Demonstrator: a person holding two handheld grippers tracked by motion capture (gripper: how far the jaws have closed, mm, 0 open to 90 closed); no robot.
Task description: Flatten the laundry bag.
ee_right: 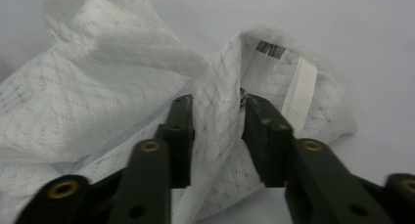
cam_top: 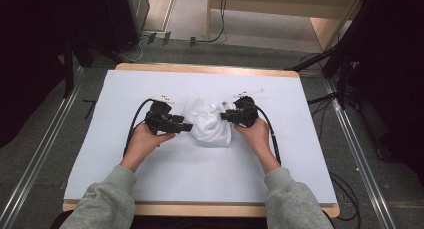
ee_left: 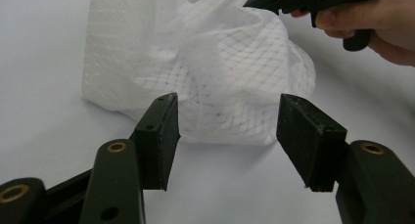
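Mesh bag (cam_top: 210, 123) mid-table between both tongs; white table (cam_top: 200, 179) bare all round it.

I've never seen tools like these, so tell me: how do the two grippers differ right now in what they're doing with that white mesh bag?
The left gripper has its jaws spread wide with nothing between them; the right gripper has its jaws closed on a fold of the mesh bag. The left gripper sits just short of the bag, while the right gripper touches it. Both are black, hand-held, and point at the bag from opposite sides.
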